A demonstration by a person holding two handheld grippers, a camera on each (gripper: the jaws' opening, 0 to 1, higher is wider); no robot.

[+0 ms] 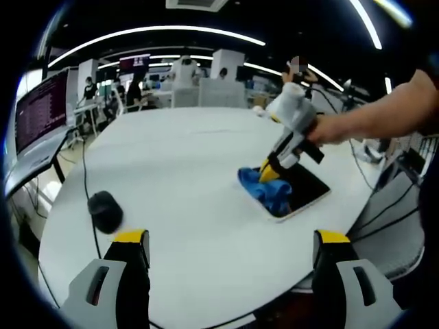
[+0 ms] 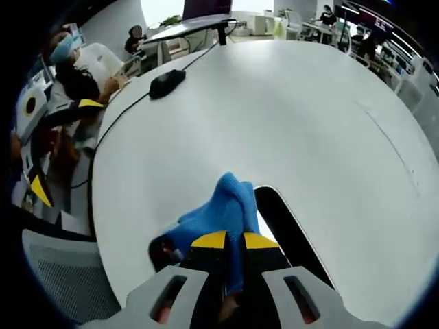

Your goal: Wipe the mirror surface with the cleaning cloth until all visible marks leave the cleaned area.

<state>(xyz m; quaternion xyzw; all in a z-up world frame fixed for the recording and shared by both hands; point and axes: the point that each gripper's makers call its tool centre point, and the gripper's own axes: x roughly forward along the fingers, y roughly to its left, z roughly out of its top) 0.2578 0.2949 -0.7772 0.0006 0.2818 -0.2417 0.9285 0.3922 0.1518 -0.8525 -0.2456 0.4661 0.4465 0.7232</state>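
Note:
A blue cleaning cloth (image 1: 269, 190) lies bunched on the left end of a flat mirror (image 1: 306, 190) with a dark face and a white frame, near the round table's right edge. My right gripper (image 1: 269, 168), held by a hand, comes down on the cloth and is shut on it. In the right gripper view the yellow-tipped jaws of my right gripper (image 2: 234, 240) pinch the cloth (image 2: 223, 208), which covers the near left part of the mirror (image 2: 291, 229). My left gripper (image 1: 232, 240) hovers open over the table's front, well short of the mirror, with nothing between its jaws.
A black mouse (image 1: 105, 209) with its cable lies on the white table (image 1: 178, 157) at the left. Monitors, desks and people stand beyond the table. A mesh chair (image 2: 62, 274) sits by the table edge.

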